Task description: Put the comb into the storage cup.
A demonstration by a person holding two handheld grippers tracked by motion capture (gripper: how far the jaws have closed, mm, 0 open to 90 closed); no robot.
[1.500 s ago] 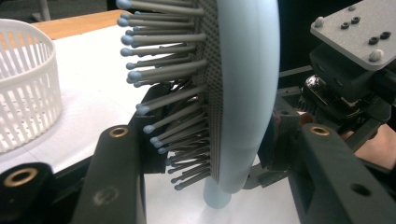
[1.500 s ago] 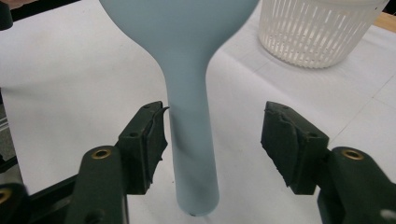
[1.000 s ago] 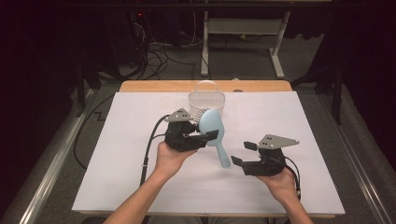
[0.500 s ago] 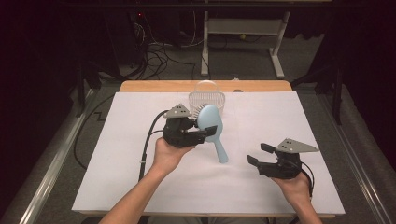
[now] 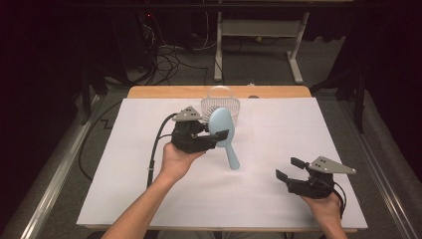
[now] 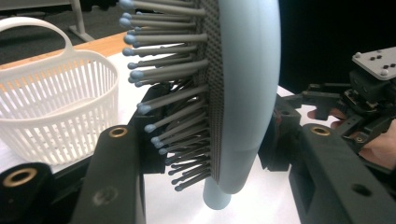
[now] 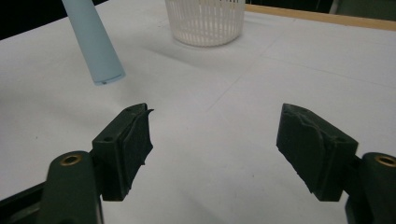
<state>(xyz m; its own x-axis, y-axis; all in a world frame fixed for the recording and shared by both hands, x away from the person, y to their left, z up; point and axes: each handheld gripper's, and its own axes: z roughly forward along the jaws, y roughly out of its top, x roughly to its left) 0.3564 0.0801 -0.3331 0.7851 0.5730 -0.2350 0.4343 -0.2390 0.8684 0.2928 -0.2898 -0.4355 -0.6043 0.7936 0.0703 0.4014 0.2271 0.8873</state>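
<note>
- Clearly, the left gripper [image 5: 211, 135] clamps the light blue hairbrush [image 5: 222, 130] by its head, above the middle of the counter [image 5: 149, 199], toward the far edge.
- From the left gripper view, the brush head [image 6: 243, 93] stands between the two black jaws, bristles [image 6: 173, 107] turned to the left jaw and smooth back to the right one.
- Its handle [image 5: 232, 158] slants down and toward the near edge, the end hanging clear of the white surface.
- Just behind the brush, the white slatted basket [image 5: 220, 102] stands at the far edge, near its middle.
- Over by the near right corner, the right gripper [image 5: 292, 169] is held wide apart with nothing between its jaws, well away from the brush.
- From the right gripper view, the handle's end [image 7: 95, 46] hangs ahead of the left jaw, with the basket [image 7: 205, 21] beyond.
</note>
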